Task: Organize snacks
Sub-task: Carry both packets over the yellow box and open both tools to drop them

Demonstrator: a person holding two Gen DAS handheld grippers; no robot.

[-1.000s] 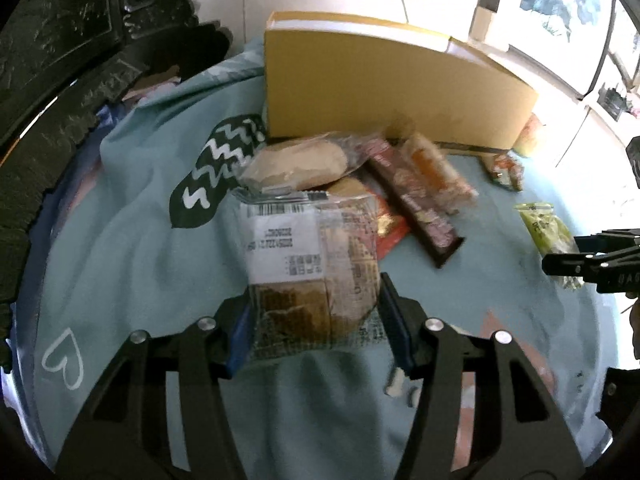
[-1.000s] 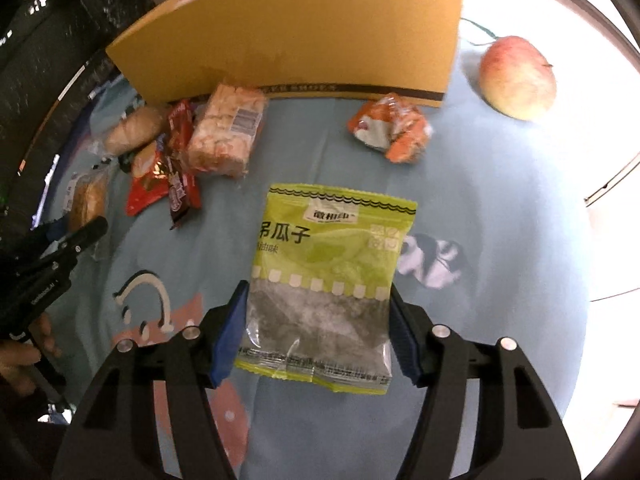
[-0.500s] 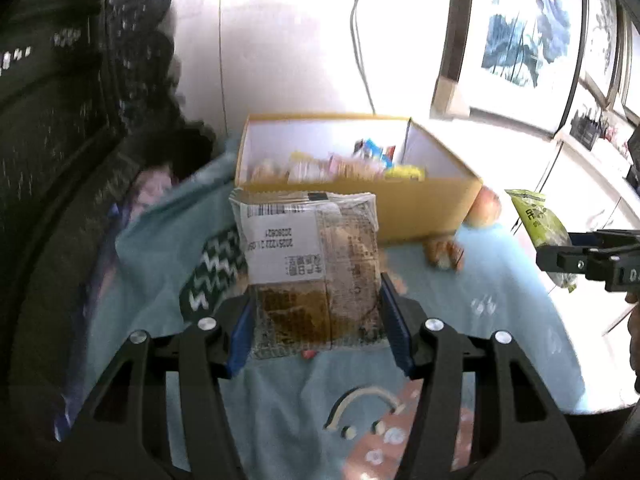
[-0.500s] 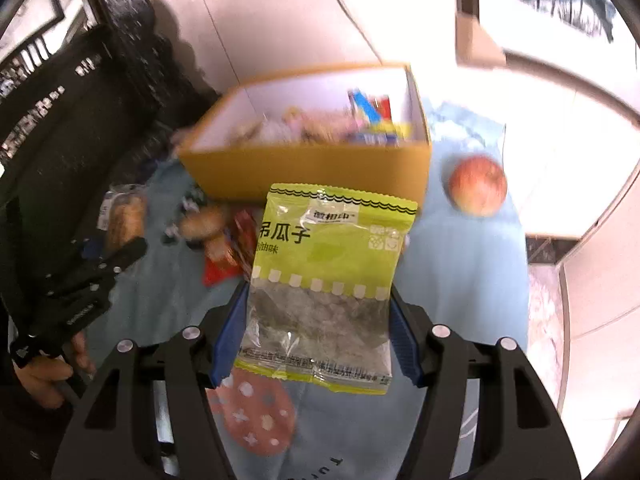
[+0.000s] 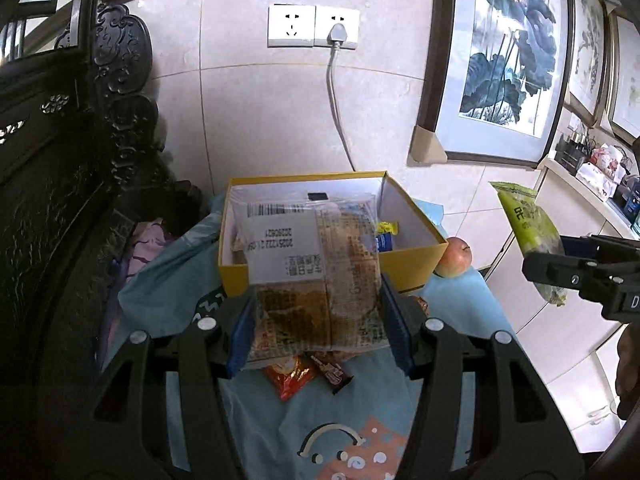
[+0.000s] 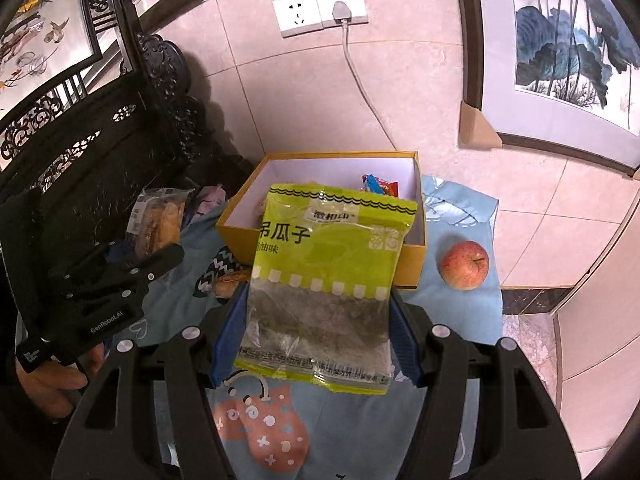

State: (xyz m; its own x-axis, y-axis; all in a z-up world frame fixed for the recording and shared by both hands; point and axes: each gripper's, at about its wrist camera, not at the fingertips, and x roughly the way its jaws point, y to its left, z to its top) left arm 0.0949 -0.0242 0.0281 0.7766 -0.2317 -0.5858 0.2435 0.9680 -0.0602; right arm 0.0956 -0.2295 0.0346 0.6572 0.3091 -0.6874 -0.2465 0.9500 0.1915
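Above the box (image 5: 404,270), the left gripper (image 5: 316,334) pinches a pastry pack (image 5: 316,280) and the right gripper (image 6: 316,334) a seed bag (image 6: 324,276); slick film could slip and miss it.

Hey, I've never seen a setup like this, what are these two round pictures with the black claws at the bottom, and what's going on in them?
No robot here: a person holds a two-finger gripper in each hand, each carrying a wide-angle camera that looks along its fingers. The left gripper is shut on a clear-wrapped pastry pack. The right gripper is shut on a green seed bag. Each view also catches the other gripper at its edge. Ahead, on a blue cloth, sits an open yellow box with some snacks inside, and an apple beside it. A few loose snacks lie on the cloth.
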